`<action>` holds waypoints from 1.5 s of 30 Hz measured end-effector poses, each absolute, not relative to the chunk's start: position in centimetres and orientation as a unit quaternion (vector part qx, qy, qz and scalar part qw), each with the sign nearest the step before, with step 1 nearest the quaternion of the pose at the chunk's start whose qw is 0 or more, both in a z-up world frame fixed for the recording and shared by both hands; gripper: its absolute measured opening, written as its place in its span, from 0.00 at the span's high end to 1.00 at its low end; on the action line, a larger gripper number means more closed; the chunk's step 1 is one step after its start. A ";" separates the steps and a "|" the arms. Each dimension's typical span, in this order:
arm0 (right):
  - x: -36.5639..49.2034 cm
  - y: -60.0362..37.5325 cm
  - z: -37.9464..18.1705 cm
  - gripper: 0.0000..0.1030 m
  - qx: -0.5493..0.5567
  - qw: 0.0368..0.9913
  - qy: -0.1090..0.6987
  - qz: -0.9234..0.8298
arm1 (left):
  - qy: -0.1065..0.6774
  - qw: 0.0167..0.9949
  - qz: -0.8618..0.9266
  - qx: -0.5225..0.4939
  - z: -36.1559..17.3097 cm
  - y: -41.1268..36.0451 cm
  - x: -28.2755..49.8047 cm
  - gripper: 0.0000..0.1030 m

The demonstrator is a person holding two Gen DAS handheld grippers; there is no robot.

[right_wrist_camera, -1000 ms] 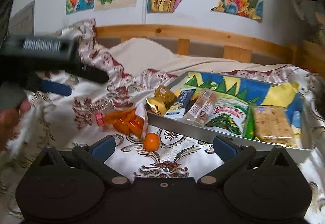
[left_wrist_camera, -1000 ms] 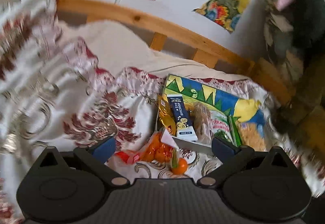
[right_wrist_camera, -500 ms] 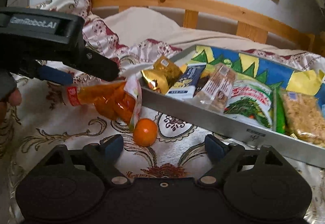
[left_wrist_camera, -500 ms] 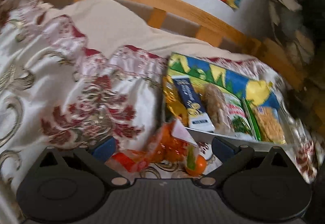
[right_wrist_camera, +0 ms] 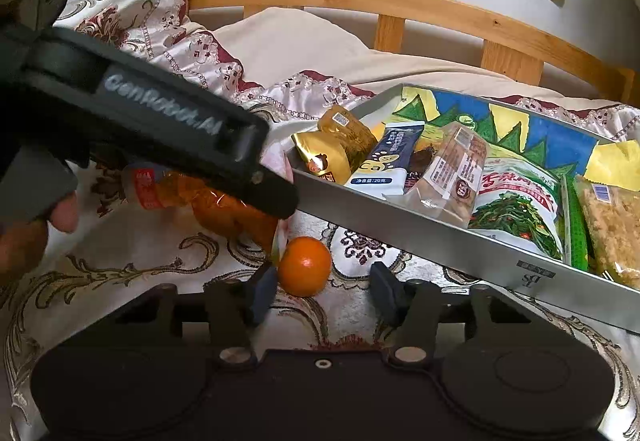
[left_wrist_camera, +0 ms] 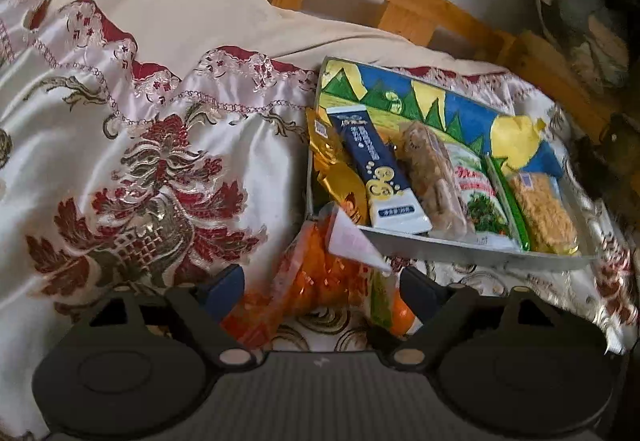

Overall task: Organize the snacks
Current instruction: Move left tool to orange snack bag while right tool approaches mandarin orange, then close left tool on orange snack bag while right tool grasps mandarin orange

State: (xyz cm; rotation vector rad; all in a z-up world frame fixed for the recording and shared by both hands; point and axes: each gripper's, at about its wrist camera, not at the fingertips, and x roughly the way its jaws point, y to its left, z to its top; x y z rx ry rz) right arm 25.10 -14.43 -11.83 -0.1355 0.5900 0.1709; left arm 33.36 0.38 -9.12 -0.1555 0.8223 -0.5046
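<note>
Both my grippers at the snacks on the bed.
My left gripper [left_wrist_camera: 320,287], closing, straddles the clear bag of oranges [left_wrist_camera: 316,277]; my right gripper [right_wrist_camera: 320,291], narrowing, flanks the loose round orange [right_wrist_camera: 305,266], not yet gripping.

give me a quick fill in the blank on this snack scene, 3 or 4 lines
1. The loose orange lies on the bedspread, outside the ____.
2. The left gripper straddles a bag of ____ snacks.
3. The headboard behind the pillow is made of ____.
4. The right gripper has been closing around the ____.

Missing words: tray; orange; wood; orange
</note>
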 end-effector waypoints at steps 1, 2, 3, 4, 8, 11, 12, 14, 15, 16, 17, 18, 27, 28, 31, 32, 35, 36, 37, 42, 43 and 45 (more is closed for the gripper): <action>25.2 -14.3 -11.9 0.51 -0.069 0.951 0.289 0.084 | 0.397 0.882 -0.244 -0.077 -9.2 0.3 33.5 0.20; 25.2 -14.3 -11.9 0.52 -0.071 0.951 0.289 0.084 | 0.400 0.880 -0.244 -0.076 -9.3 0.3 33.7 0.20; 25.3 -14.2 -11.9 0.53 -0.071 0.951 0.289 0.085 | 0.403 0.879 -0.243 -0.076 -9.4 0.2 33.9 0.21; 25.4 -14.2 -12.0 0.54 -0.071 0.951 0.290 0.085 | 0.403 0.879 -0.242 -0.075 -9.5 0.2 33.9 0.21; 25.7 -14.2 -12.2 0.59 -0.065 0.950 0.292 0.087 | 0.407 0.880 -0.238 -0.063 -10.0 -0.3 34.1 0.25; 25.6 -14.1 -12.3 0.65 -0.062 0.950 0.293 0.092 | 0.411 0.878 -0.237 -0.067 -10.2 -0.4 34.3 0.27; 25.6 -14.0 -12.3 0.66 -0.062 0.950 0.293 0.093 | 0.412 0.877 -0.237 -0.070 -10.2 -0.4 34.4 0.27; 25.5 -13.9 -12.3 0.69 -0.063 0.950 0.293 0.094 | 0.419 0.872 -0.237 -0.085 -10.4 -0.3 34.7 0.28; 25.5 -13.8 -12.4 0.69 -0.064 0.950 0.292 0.093 | 0.423 0.870 -0.236 -0.097 -10.5 -0.2 34.9 0.30; 25.5 -13.8 -12.4 0.69 -0.066 0.950 0.291 0.092 | 0.427 0.866 -0.235 -0.111 -10.6 0.0 35.1 0.32; 25.4 -13.7 -12.4 0.69 -0.066 0.950 0.291 0.093 | 0.431 0.864 -0.231 -0.122 -10.7 0.1 35.2 0.32; 25.4 -13.8 -12.4 0.69 -0.066 0.950 0.290 0.093 | 0.433 0.862 -0.226 -0.133 -10.9 0.3 35.3 0.33; 25.3 -13.9 -12.2 0.70 -0.055 0.951 0.290 0.091 | 0.439 0.865 -0.201 -0.133 -10.8 0.5 35.2 0.53; 25.2 -13.9 -12.1 0.70 -0.053 0.951 0.291 0.091 | 0.440 0.866 -0.193 -0.142 -10.8 0.6 35.2 0.54; 25.0 -14.1 -11.8 0.70 -0.043 0.951 0.293 0.092 | 0.443 0.860 -0.184 -0.176 -11.0 1.3 35.2 0.56; 24.9 -14.2 -11.8 0.70 -0.038 0.950 0.294 0.094 | 0.443 0.860 -0.182 -0.179 -11.0 1.3 35.2 0.57; 24.7 -14.3 -11.6 0.70 -0.033 0.951 0.294 0.094 | 0.439 0.863 -0.175 -0.178 -10.9 1.2 34.9 0.57; 24.6 -14.3 -11.5 0.70 -0.032 0.951 0.294 0.094 | 0.439 0.864 -0.173 -0.178 -10.8 1.2 34.7 0.57; 24.5 -14.3 -11.4 0.70 -0.031 0.951 0.293 0.094 | 0.439 0.864 -0.170 -0.179 -10.8 1.2 34.6 0.57; 23.9 -14.5 -10.9 0.70 -0.028 0.953 0.290 0.089 | 0.441 0.864 -0.160 -0.183 -10.4 1.5 33.7 0.57; 23.8 -14.5 -10.7 0.70 -0.027 0.953 0.289 0.087 | 0.442 0.864 -0.158 -0.183 -10.3 1.6 33.5 0.57; 23.4 -14.6 -10.3 0.70 -0.025 0.954 0.287 0.085 | 0.443 0.864 -0.154 -0.184 -10.1 1.9 33.1 0.57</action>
